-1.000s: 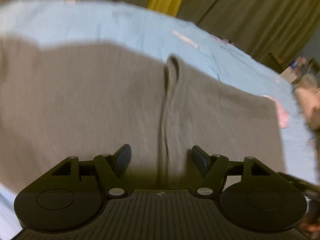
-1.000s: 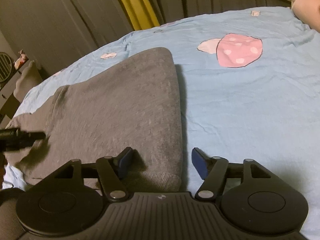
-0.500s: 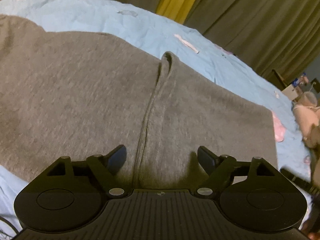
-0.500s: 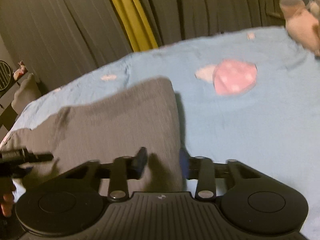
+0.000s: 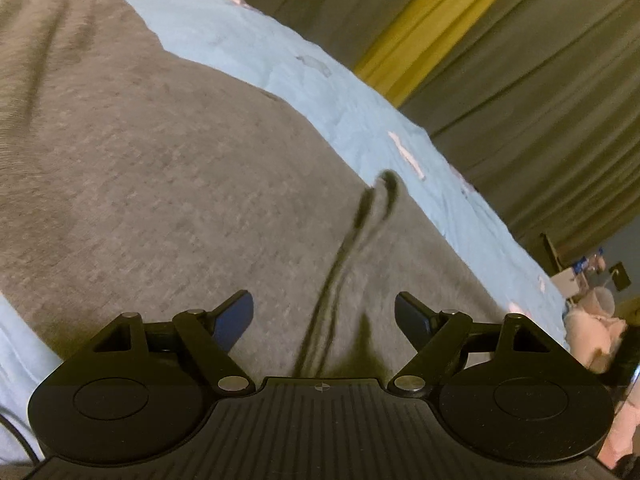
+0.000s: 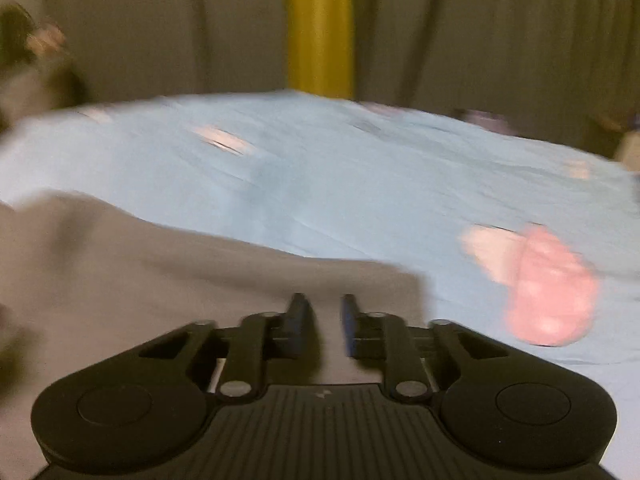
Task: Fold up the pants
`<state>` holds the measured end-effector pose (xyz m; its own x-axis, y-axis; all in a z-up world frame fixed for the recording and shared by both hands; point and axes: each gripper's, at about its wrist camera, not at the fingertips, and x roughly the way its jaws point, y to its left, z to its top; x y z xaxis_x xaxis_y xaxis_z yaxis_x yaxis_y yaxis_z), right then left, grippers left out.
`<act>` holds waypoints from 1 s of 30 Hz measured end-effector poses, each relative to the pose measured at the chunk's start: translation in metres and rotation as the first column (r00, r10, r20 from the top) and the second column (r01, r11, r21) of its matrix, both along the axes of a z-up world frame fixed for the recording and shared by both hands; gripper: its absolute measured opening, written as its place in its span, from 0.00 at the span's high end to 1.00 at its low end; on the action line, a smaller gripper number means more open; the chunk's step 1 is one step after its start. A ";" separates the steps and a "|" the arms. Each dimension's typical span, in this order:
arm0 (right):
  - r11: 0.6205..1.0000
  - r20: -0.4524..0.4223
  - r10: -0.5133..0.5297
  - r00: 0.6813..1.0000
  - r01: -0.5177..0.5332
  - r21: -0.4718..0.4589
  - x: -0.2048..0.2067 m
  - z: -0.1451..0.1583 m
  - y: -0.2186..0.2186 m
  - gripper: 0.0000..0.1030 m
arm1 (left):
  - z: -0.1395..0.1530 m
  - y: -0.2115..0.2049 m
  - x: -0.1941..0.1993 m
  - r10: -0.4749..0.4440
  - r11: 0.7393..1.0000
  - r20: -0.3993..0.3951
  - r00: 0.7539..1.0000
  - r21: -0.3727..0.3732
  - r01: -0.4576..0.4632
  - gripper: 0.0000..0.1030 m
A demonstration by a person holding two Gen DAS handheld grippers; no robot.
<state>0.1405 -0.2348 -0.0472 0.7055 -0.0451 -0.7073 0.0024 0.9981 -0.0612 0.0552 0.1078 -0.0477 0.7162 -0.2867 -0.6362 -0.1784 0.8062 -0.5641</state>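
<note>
The grey pants point(image 5: 168, 168) lie spread on a light blue bedsheet point(image 5: 360, 120). A dark seam fold point(image 5: 352, 240) runs up between the two legs. My left gripper point(image 5: 324, 312) is open and hovers over the pants, with the seam between its fingers. In the blurred right wrist view, my right gripper point(image 6: 325, 320) is nearly closed on the edge of the pants point(image 6: 200, 272), with grey cloth between its fingers, near the cloth's right corner.
The bedsheet point(image 6: 360, 184) has a pink mushroom print point(image 6: 548, 288) to the right of the right gripper. Dark curtains with a yellow strip point(image 6: 320, 28) hang behind the bed. A pink plush toy point(image 5: 592, 320) and small furniture stand at the far right.
My right gripper has closed from open onto the edge of the pants and is swinging, blurring its view. My left gripper stays open and has tilted and moved over the pants.
</note>
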 end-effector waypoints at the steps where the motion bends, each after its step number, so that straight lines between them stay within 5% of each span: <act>1: 0.998 0.012 -0.058 0.998 0.058 -0.009 -0.002 0.000 -0.006 0.85 | 0.001 0.003 -0.002 0.020 1.000 0.005 1.000 -0.001 -0.020 0.18; 4: 0.971 0.031 -0.220 0.975 0.216 0.104 -0.026 0.012 -0.025 0.75 | 0.005 0.015 -0.008 0.107 0.994 0.040 0.993 -0.017 -0.106 0.14; 8: 0.918 0.041 -0.175 0.984 0.148 0.369 -0.096 0.014 -0.040 0.46 | 0.015 0.044 -0.025 0.217 0.974 0.098 0.971 -0.091 -0.208 0.12; 11: 0.926 0.041 -0.117 0.992 0.094 0.366 -0.137 0.004 -0.041 0.40 | 0.025 0.085 -0.043 0.300 0.948 0.124 0.946 -0.152 -0.281 0.10; 14: 0.904 -0.058 -0.152 0.987 0.162 0.395 -0.149 -0.014 -0.049 0.34 | 0.027 0.130 -0.066 0.393 0.914 0.131 0.910 -0.165 -0.371 0.08; 17: 0.885 -0.061 -0.162 0.985 0.172 0.433 -0.143 -0.015 -0.051 0.22 | 0.021 0.173 -0.085 0.500 0.858 0.095 0.861 -0.191 -0.477 0.08; 20: 0.914 -0.037 -0.119 0.992 0.124 0.387 -0.142 -0.019 -0.041 0.13 | 0.008 0.207 -0.091 0.559 0.809 0.088 0.824 -0.276 -0.519 0.08; 30: 0.934 -0.029 -0.089 0.996 0.094 0.344 -0.138 -0.021 -0.029 0.04 | -0.023 0.257 -0.041 0.508 0.798 0.065 0.859 -0.412 -0.441 0.19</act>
